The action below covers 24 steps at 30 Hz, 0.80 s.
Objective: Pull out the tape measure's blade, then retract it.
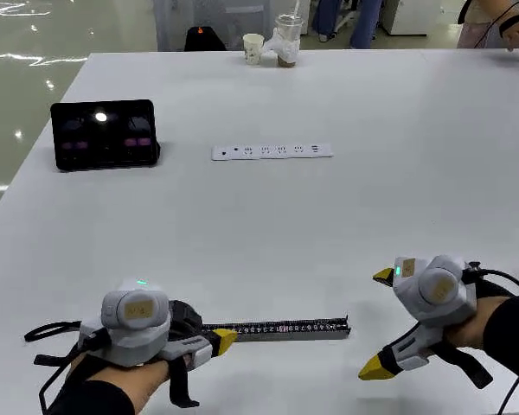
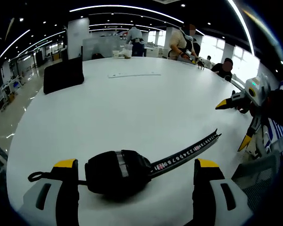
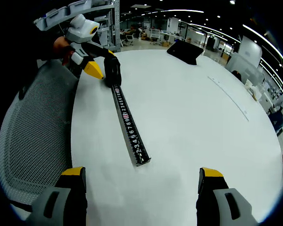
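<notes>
Located the black, rounded tape-measure case (image 2: 115, 172) lying on the white bench (image 1: 329, 216) at its near edge, set between the yellow-tipped jaws of the left gripper (image 2: 136, 164). Found those jaws spread wide, one tip to each side of the case, with a gap showing on both sides in the left gripper view. Judged this as bracketing the case rather than clamping it, presumably to steady it against sliding during handling of the blade. Noted a thin black loop (image 2: 35, 176) trailing from the case end past one jaw.

Traced the dark, numbered blade (image 1: 281, 328) lying flat along the bench from the case toward the right gripper (image 1: 377, 322), ending at its hooked tip (image 1: 346, 326). Found the right gripper's jaws fully parted and holding nothing, standing near the tip but apart from it, aimed along the blade in the right gripper view. Judged the pull-out as done, or nearly so, and the retraction as not yet done. Judged the open stance beside the tip as leaving the blade free to run back, or as readiness to catch the hook and slow it.

Flagged one risk: an unguided spring return, with the tip whipping and the unclamped case skidding. Noted the black tablet-like panel (image 1: 104, 134) and the white power strip (image 1: 272, 151) lying well apart from the work.
</notes>
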Available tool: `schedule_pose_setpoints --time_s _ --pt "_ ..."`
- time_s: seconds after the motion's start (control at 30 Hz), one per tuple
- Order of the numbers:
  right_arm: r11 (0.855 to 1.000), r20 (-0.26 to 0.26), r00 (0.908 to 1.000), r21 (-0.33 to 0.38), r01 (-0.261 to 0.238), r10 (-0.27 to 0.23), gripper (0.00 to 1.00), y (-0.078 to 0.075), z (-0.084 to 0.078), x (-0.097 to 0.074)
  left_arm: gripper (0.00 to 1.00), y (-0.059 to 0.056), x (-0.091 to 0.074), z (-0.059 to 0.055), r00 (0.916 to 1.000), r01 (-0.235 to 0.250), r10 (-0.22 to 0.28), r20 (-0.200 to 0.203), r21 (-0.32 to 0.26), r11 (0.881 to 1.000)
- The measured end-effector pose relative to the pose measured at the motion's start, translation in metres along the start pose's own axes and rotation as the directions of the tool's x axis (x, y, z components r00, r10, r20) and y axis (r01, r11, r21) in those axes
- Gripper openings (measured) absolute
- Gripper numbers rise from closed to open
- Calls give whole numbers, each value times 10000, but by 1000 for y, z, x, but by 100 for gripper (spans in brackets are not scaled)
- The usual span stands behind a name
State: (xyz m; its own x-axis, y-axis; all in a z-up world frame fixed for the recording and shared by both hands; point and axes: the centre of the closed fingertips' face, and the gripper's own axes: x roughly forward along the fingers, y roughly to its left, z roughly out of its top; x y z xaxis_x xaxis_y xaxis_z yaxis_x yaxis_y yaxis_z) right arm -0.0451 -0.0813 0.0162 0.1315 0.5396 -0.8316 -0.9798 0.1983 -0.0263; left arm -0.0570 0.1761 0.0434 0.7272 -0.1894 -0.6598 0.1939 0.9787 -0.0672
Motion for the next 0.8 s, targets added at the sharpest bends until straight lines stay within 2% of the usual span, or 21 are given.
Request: schedule_pose_setpoints --time_s 0.07,0.13,0.17,0.27,0.37,0.6,0.7,0.8 --pt "9999 -77 9999 -108 -79 78 99 -2 1 2 99 1 0 -1 9998 -200 200 -23 -337 9992" --pt "9997 -119 9999 -193 -123 121 99 -4 4 5 99 -2 2 -4 9994 -229 195 -283 -1234 9921" --pt "9996 -162 9997 -217 -167 164 99 -4 4 6 99 -1 3 -1 9994 -287 259 -211 -1473 9887" --pt "9992 -235 9995 -331 -223 215 99 -7 5 9 99 4 4 4 9987 -506 491 -143 -1428 9885" --pt "9988 -304 9991 -386 -305 294 99 -8 7 11 99 10 6 4 9966 -819 787 -238 -2024 9759" --pt "9975 -458 9980 -533 -470 446 99 -11 8 17 99 25 7 7 9838 -1708 1780 213 -1906 9667" --pt "9962 -575 9967 -636 -600 564 99 -12 6 20 99 33 4 13 9734 -2036 2192 670 -1867 9611" --pt "9952 -668 9957 -699 -690 643 99 -12 6 22 99 40 2 15 9649 -2271 2458 930 -1754 9579"
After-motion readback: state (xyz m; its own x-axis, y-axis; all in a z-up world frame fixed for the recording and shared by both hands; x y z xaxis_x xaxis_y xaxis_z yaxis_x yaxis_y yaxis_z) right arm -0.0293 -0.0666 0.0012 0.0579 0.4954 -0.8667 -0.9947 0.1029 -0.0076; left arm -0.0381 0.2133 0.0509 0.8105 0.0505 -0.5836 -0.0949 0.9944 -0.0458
